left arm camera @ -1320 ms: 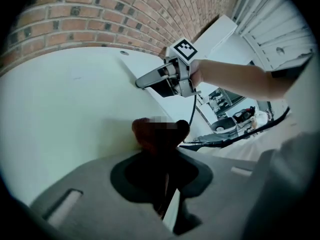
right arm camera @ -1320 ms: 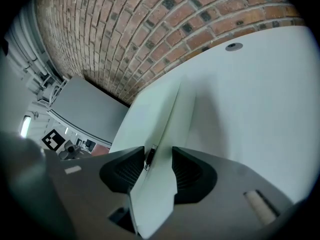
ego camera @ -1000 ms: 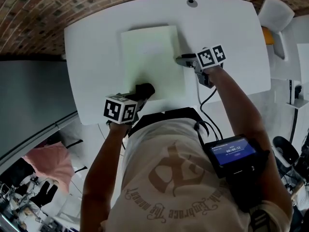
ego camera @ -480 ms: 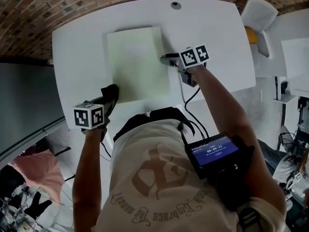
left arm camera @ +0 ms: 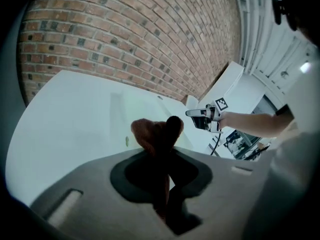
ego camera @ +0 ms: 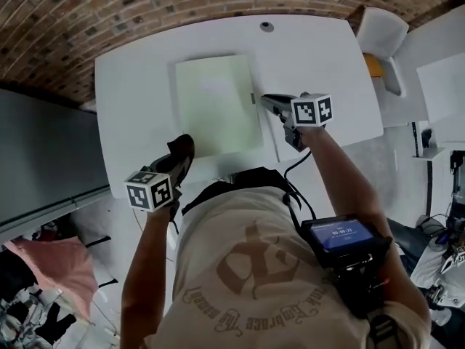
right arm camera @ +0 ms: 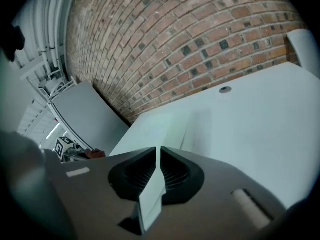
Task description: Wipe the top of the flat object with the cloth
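The flat object (ego camera: 218, 104) is a pale green board lying on the white table (ego camera: 320, 57); it also shows ahead in the right gripper view (right arm camera: 160, 124). My left gripper (ego camera: 183, 149) hovers at the board's near left corner, shut on a bunched brown cloth (left arm camera: 152, 132) that sticks out past its jaws. My right gripper (ego camera: 263, 99) sits at the board's right edge. Its jaws are closing, nearly together, and I see nothing between them (right arm camera: 159, 151). From the left gripper view the right gripper (left arm camera: 198, 113) is out ahead at the right.
A round grommet (ego camera: 267, 26) sits near the table's far edge. A white chair (ego camera: 381, 31) stands past the far right corner. A grey panel (ego camera: 43, 158) runs along the left. A cable (ego camera: 292, 167) trails from the right gripper toward the person.
The left gripper with the cloth has come off the board's near edge and moved left to its near left corner. The right gripper has stayed by the board's right edge.
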The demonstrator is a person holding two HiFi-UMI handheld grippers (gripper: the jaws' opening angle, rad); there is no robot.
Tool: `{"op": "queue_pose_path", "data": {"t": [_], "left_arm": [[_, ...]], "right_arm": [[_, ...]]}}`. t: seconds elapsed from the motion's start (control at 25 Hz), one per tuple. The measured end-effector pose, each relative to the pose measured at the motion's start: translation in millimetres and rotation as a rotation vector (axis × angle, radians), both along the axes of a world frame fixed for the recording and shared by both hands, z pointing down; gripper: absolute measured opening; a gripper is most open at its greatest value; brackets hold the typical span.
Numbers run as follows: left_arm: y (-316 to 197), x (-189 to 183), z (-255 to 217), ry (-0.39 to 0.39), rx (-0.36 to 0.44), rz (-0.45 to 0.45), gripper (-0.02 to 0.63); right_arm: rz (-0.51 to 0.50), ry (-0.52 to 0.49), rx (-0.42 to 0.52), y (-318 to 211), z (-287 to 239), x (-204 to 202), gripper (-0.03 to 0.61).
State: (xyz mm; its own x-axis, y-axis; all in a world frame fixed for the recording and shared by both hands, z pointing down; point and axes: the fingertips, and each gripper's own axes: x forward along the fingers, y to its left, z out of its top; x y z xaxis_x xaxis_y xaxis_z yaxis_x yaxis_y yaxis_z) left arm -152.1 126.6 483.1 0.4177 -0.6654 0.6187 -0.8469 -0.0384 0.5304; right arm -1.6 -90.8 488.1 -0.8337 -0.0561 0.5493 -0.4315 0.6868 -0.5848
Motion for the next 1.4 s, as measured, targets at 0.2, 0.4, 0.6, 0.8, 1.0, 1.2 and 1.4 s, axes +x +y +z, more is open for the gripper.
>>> {"op": "queue_pose_path", "data": {"t": [0.2,0.4,0.6,0.8,1.0,1.2,1.4], "left_arm": [[0.2,20.6,-17.7,-0.009,0.092,-0.023,0.072],[-0.2,52.0,-34.5,-0.034,0.165,-0.027,0.072],[3.8,100.7,-40.1,-0.026,0.194,-0.008,0.072],[10.9,140.6,-40.3,-0.029,0.204,0.01,0.072],[20.2,170.0,-40.8,-0.036,0.209,0.031,0.072],[34.0,191.0,-40.7,-0.038,0.213,0.029,0.072],[66.0,212.1,-45.9,-0.03,0.19,0.012,0.072]], "right_arm": [[0.007,-0.069,0.111,22.8,-25.9,22.5,0.008],[-0.072,-0.089,0.25,53.2,-49.7,36.7,0.008],[-0.121,-0.103,0.305,84.0,-48.0,67.2,0.008],[-0.125,-0.163,0.336,111.4,-52.0,94.8,0.008],[-0.11,-0.176,0.355,130.9,-53.1,119.2,0.008],[-0.114,-0.184,0.349,150.7,-50.1,140.6,0.008],[-0.114,-0.18,0.312,184.7,-51.8,166.1,0.008]]}}
